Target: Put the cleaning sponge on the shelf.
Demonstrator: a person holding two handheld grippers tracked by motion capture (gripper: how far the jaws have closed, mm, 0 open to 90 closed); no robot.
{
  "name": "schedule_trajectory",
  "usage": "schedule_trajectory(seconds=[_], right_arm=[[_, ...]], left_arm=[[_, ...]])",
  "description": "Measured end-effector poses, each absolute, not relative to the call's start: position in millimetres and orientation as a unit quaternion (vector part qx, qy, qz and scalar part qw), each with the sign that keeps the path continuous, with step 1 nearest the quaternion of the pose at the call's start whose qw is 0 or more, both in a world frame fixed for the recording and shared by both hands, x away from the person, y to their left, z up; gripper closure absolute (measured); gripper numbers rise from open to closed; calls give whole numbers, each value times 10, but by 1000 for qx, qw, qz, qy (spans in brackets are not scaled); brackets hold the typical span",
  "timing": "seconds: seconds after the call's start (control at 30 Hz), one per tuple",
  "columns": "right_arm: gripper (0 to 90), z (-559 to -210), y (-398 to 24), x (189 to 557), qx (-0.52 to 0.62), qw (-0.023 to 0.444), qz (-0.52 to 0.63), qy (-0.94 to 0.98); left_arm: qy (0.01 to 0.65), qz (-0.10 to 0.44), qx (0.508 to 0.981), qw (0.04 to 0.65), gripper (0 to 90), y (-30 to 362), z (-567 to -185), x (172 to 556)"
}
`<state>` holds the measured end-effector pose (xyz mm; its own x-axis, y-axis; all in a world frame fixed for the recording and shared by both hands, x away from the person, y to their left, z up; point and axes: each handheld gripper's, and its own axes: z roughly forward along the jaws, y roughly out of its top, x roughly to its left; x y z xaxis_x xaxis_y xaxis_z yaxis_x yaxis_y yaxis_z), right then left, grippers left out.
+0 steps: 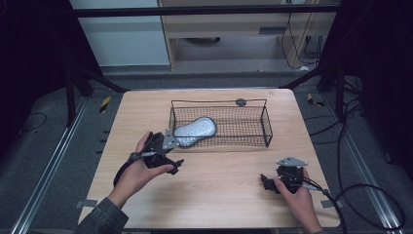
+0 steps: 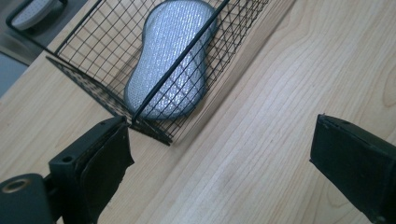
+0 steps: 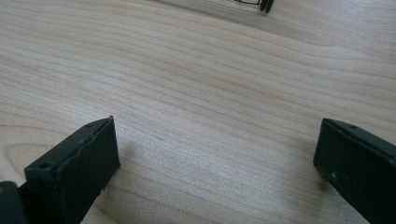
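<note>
A black wire basket (image 1: 265, 127) stands at the middle back of the wooden table. A silvery grey, peanut-shaped sponge (image 1: 196, 130) lies inside its left end. My left gripper (image 1: 171, 152) is held just in front of the basket's front-left corner. In the left gripper view, the left gripper (image 2: 219, 158) is open with nothing between its jaws, and the sponge (image 2: 168, 60) lies beyond them behind the basket's mesh (image 2: 93, 56). My right gripper (image 1: 272, 178) rests low near the front right of the table. In the right gripper view, the right gripper (image 3: 215, 158) is open over bare wood.
Bare wooden table (image 1: 219, 195) stretches between the two hands. A small dark round piece (image 1: 240, 102) sits on the basket's back rim. Cables (image 1: 360, 195) trail over the floor to the right. Black frame struts (image 1: 97, 80) stand at the table's back corners.
</note>
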<state>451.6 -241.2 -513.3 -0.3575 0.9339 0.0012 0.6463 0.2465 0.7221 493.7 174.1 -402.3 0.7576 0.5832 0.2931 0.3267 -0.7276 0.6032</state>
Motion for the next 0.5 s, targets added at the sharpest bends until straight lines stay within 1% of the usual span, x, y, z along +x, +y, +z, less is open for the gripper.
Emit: schedule_trajectory(seconds=[0.3,0.5], right_arm=[[4,-5133,-2412,4514,521,222,324,758],[4,-5133,-2411,4513,521,221,325,758]], left_arm=[[304,225,882,282,47,1991,-4226,5034],[352,219,866,280,48,2266,-4382,5155]])
